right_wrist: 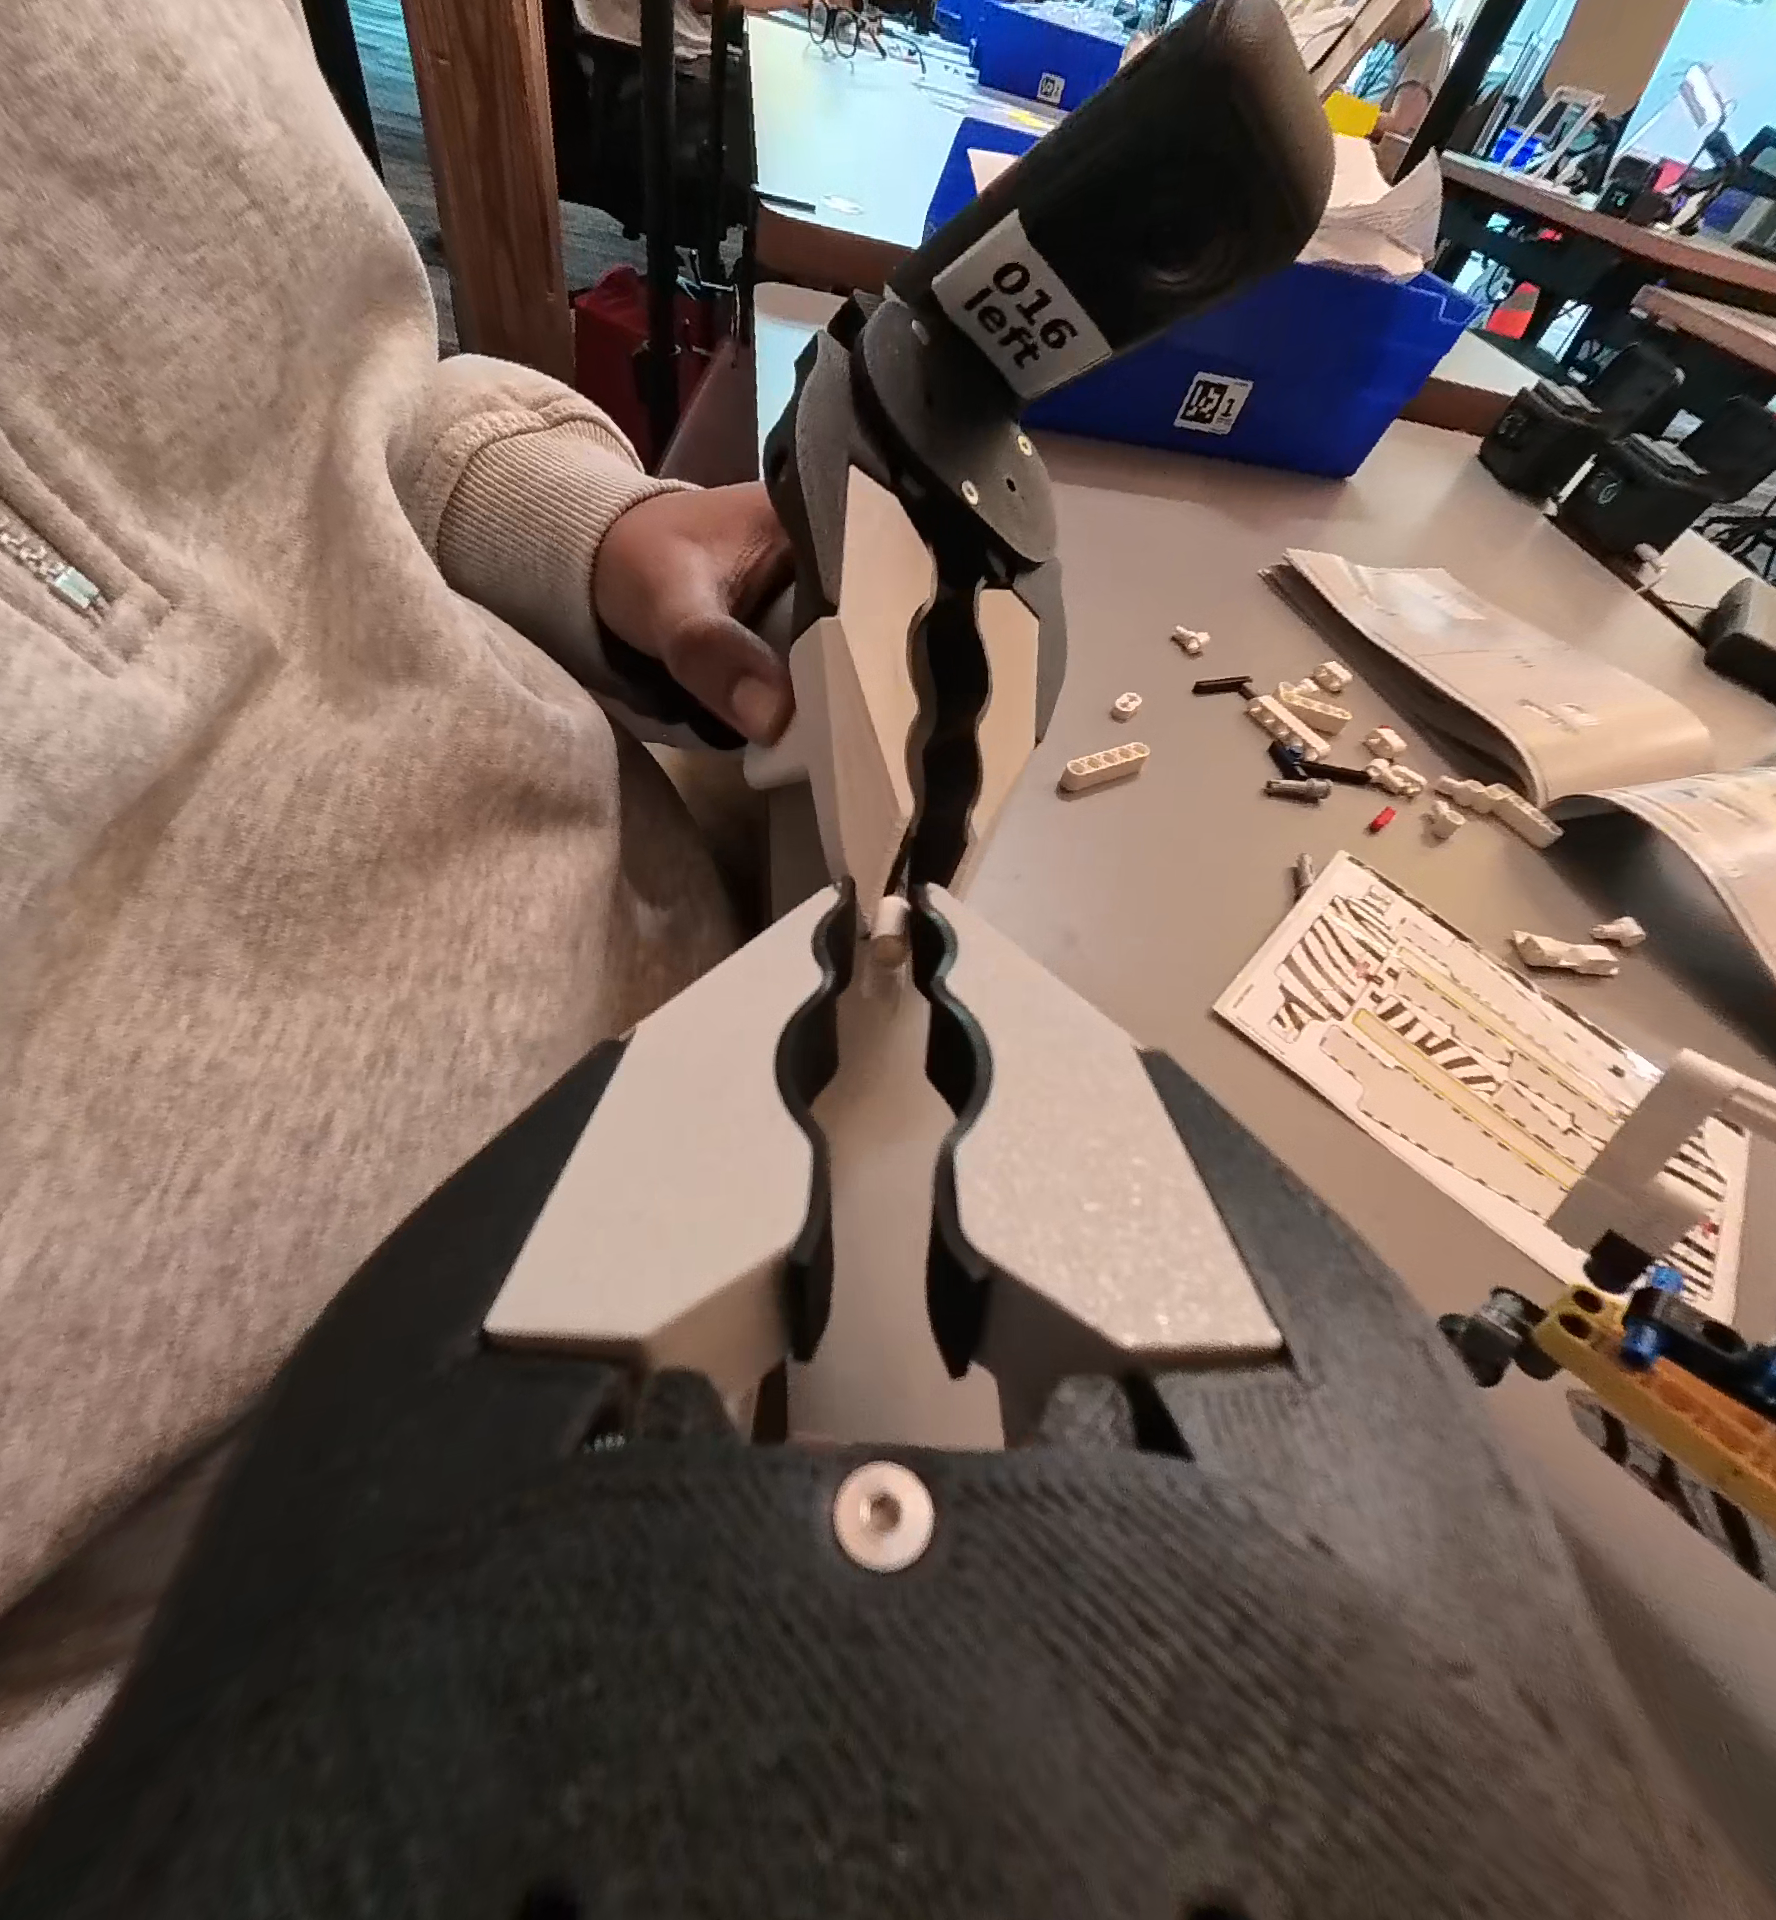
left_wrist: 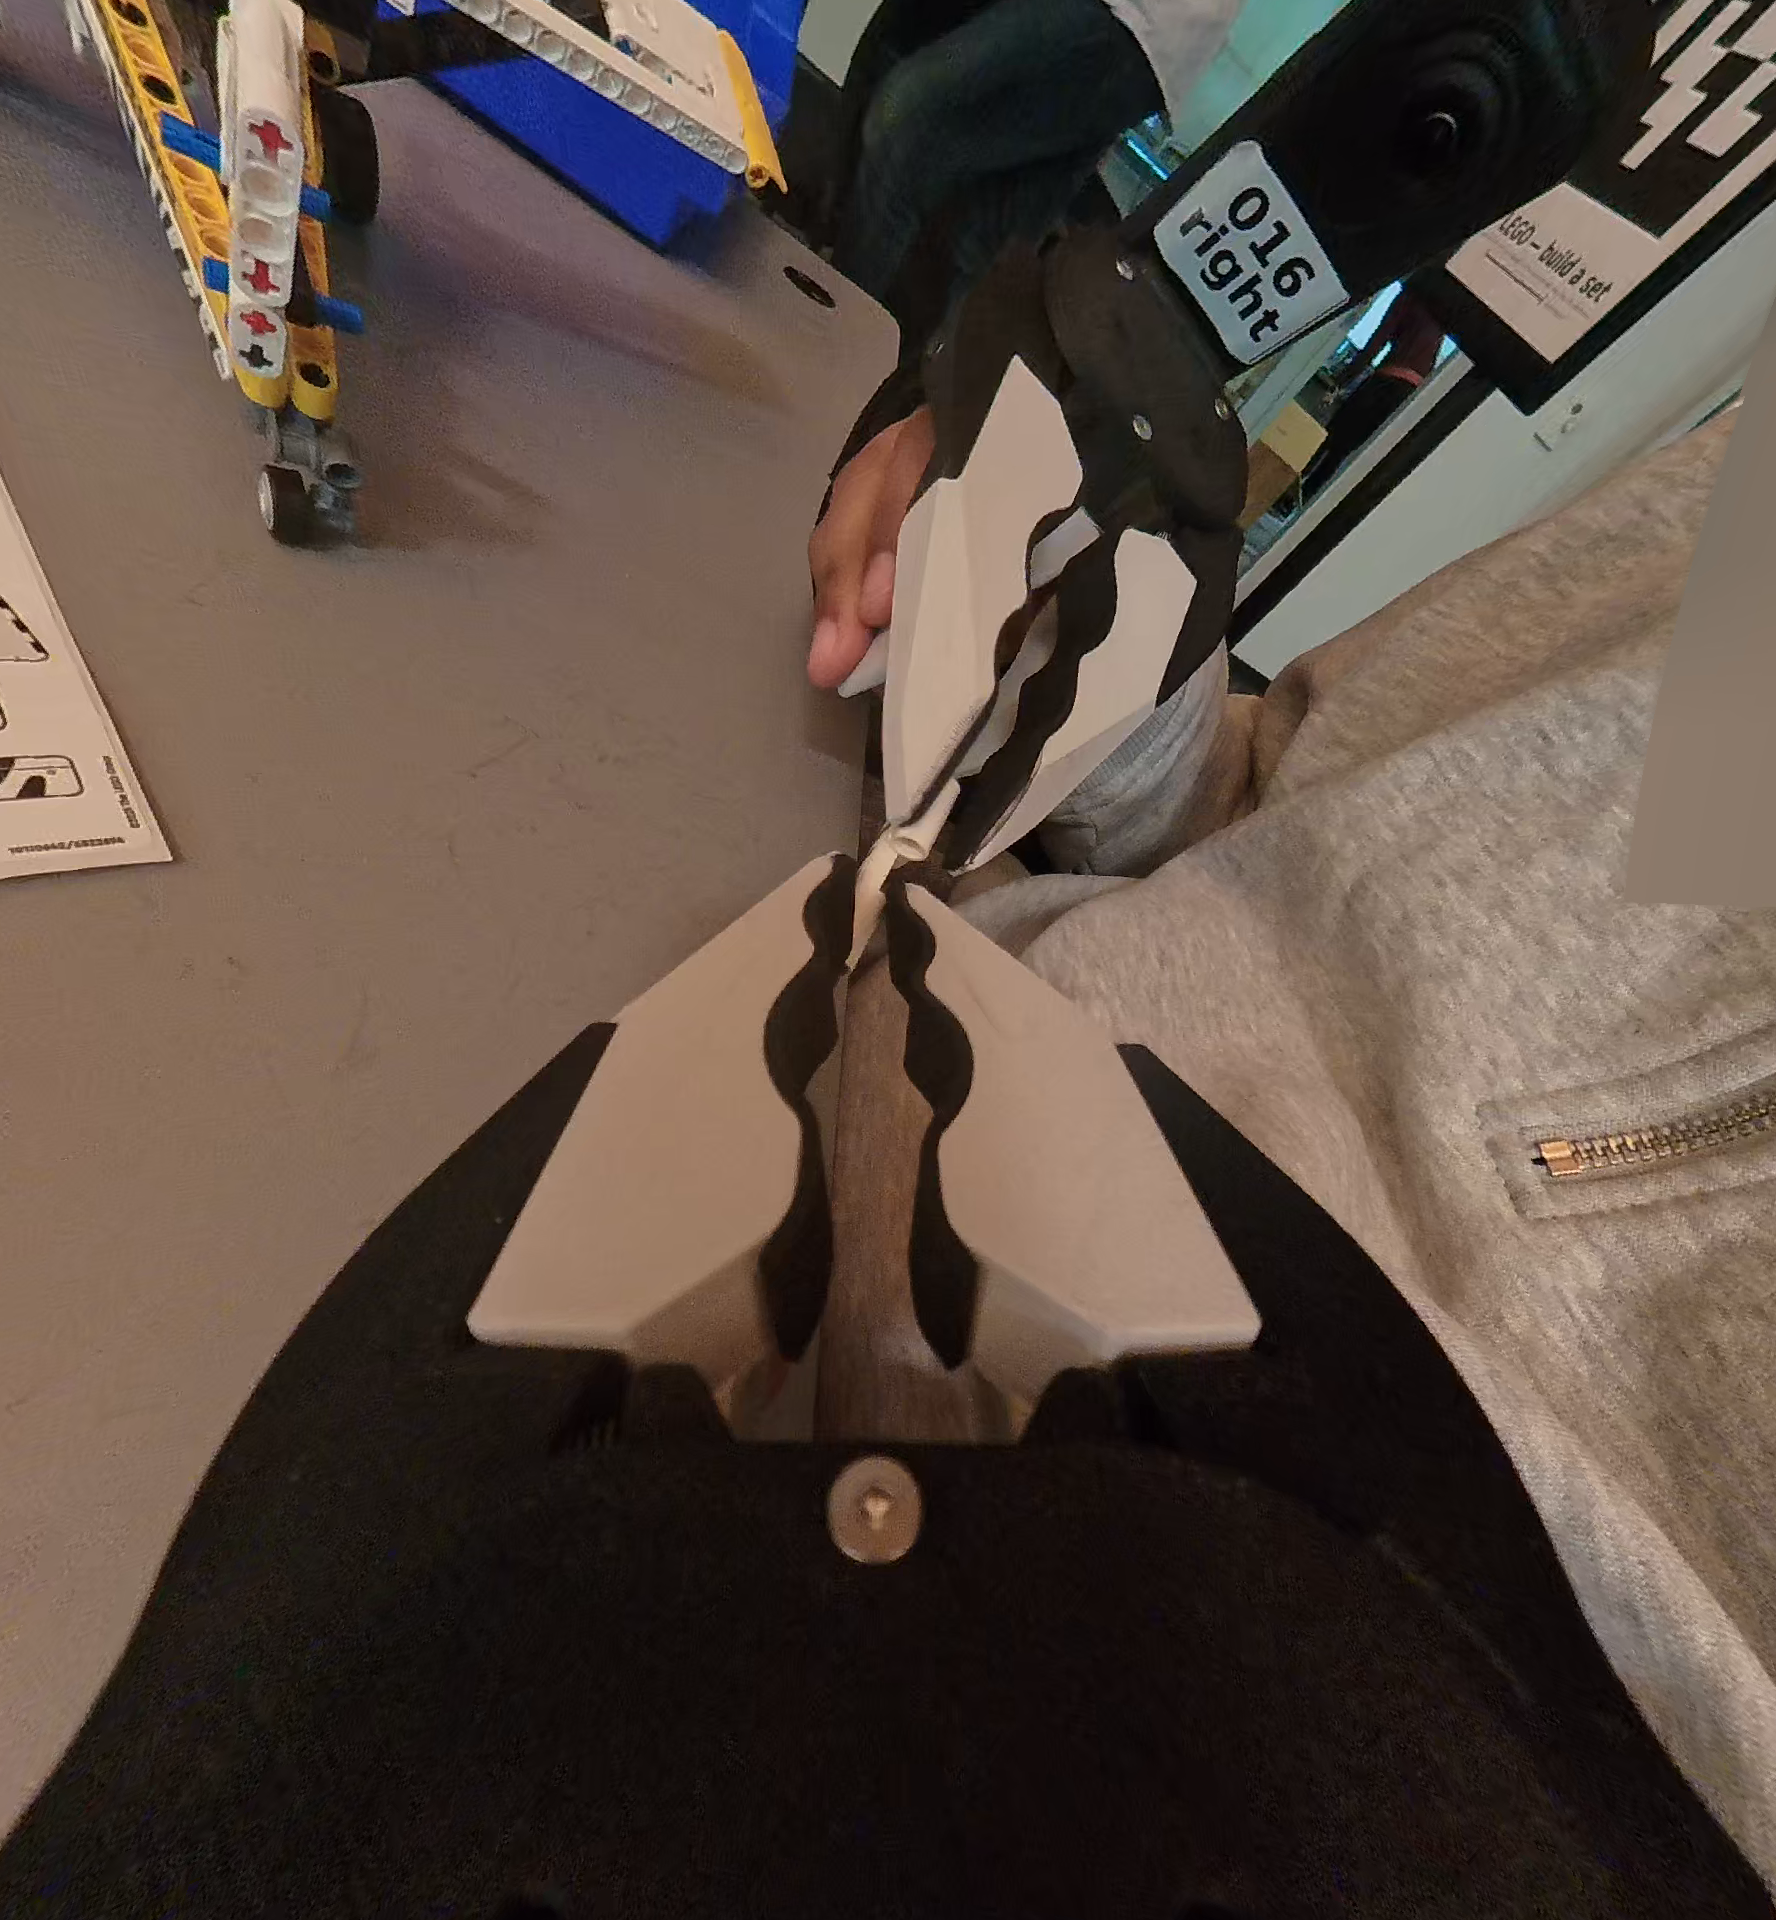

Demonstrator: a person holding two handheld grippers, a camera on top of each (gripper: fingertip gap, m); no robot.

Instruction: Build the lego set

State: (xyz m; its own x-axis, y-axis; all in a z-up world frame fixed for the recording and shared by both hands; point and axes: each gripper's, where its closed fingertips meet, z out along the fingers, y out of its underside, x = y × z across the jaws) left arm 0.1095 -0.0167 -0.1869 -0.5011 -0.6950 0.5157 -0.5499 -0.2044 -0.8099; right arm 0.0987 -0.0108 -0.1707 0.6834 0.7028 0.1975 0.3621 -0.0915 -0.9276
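Note:
My left gripper and my right gripper meet tip to tip over the table's near edge, in front of a person's grey sweatshirt. Both are shut on one small white lego piece, which also shows between the right tips in the right wrist view. The right gripper comes down from above in the left wrist view, and the left gripper does the same in the right wrist view. A hand holds each gripper. The yellow, white and blue lego model stands on the grey table; part of it shows in the right wrist view.
Loose white, black and red lego pieces lie on the grey table. A sticker sheet lies near the model. An open instruction booklet lies behind the pieces. A blue bin stands at the back. Left and right tips are no more than a few centimetres apart.

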